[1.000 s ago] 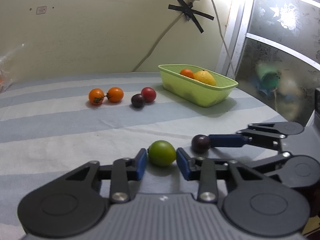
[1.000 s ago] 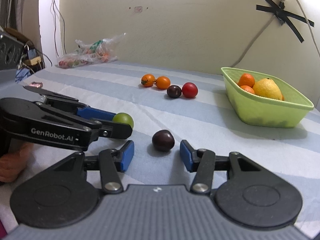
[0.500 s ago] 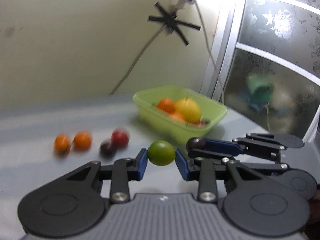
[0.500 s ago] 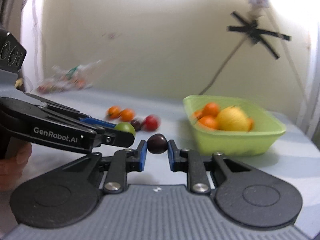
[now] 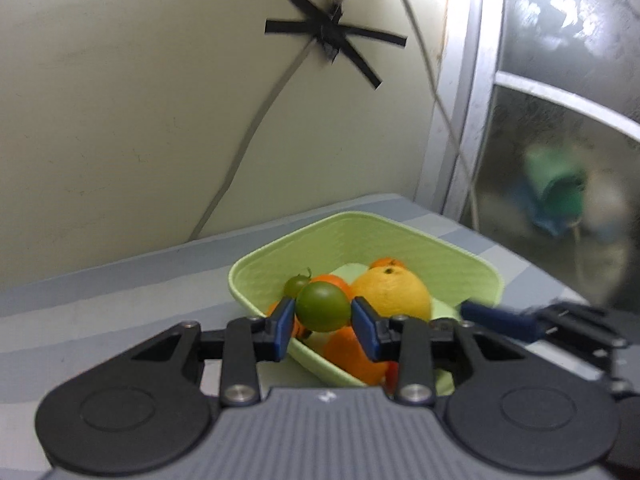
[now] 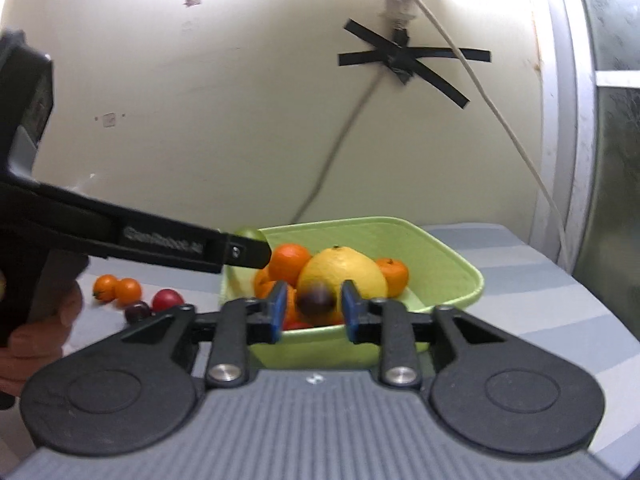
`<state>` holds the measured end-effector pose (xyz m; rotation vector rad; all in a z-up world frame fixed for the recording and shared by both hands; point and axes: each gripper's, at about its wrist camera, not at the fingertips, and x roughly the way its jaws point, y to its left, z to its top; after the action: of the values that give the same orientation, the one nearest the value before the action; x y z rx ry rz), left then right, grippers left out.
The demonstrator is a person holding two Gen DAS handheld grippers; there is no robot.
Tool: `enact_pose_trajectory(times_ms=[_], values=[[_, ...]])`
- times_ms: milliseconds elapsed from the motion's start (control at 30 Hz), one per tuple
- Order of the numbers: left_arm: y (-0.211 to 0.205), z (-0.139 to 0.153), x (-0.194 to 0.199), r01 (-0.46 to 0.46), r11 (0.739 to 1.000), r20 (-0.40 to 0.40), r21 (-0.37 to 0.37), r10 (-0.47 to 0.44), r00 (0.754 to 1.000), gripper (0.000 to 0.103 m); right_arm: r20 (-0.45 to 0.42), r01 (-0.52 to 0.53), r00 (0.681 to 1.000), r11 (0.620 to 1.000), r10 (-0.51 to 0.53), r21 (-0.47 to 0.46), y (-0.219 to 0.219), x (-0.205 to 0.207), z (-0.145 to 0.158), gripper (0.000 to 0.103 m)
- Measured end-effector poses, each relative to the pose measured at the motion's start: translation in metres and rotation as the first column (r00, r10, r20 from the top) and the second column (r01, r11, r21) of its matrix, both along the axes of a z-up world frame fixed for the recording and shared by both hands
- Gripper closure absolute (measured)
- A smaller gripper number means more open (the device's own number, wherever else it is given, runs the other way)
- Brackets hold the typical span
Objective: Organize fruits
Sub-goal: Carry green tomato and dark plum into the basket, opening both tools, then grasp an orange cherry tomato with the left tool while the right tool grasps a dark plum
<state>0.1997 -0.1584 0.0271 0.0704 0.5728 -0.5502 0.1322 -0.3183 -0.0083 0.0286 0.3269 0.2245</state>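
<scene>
Round green fruit (image 5: 322, 306), pinched between the blue pads of the left gripper (image 5: 323, 325), above the near rim of the light-green plastic basket (image 5: 448, 256). Blurred dark purple fruit (image 6: 316, 302) between the pads of the right gripper (image 6: 313, 312), whose jaws have just been opening and stand clear of it. Basket holds a yellow citrus (image 6: 344, 270) and oranges (image 6: 290, 258); small fruits remain on the striped table (image 6: 560, 304).
</scene>
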Motion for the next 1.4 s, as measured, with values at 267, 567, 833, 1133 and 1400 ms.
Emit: enact_pose_trajectory(times_ms=[267, 567, 833, 1133, 1400], values=[[0.027, 0.019, -0.014, -0.052, 0.996, 0.065, -0.069, 0.057, 0.996, 0.057, 0.046, 0.053, 0.997, 0.997, -0.055, 0.055, -0.012, -0.009, 0.004, 0.055], [0.147, 0.016, -0.052, -0.331, 0.928, 0.003, -0.172, 0.336, 0.942, 0.057, 0.110, 0.084, 0.990, 0.993, -0.094, 0.088, -0.017, -0.019, 0.006, 0.055], [0.198, -0.015, -0.061, -0.400, 0.902, -0.106, -0.160, 0.387, 0.916, 0.057, 0.137, -0.163, 0.978, 0.986, 0.158, 0.032, 0.029, -0.041, 0.016, 0.055], [0.185, -0.024, -0.025, -0.315, 0.934, -0.130, -0.168, 0.296, 0.946, 0.052, -0.119, -0.349, 0.935, 0.923, 0.333, -0.162, 0.124, -0.003, -0.003, 0.060], [0.201, -0.045, -0.001, -0.309, 0.902, -0.276, -0.302, 0.228, 0.934, 0.074, -0.241, -0.333, 0.923, 0.937, 0.301, -0.108, 0.133, 0.025, -0.018, 0.070]])
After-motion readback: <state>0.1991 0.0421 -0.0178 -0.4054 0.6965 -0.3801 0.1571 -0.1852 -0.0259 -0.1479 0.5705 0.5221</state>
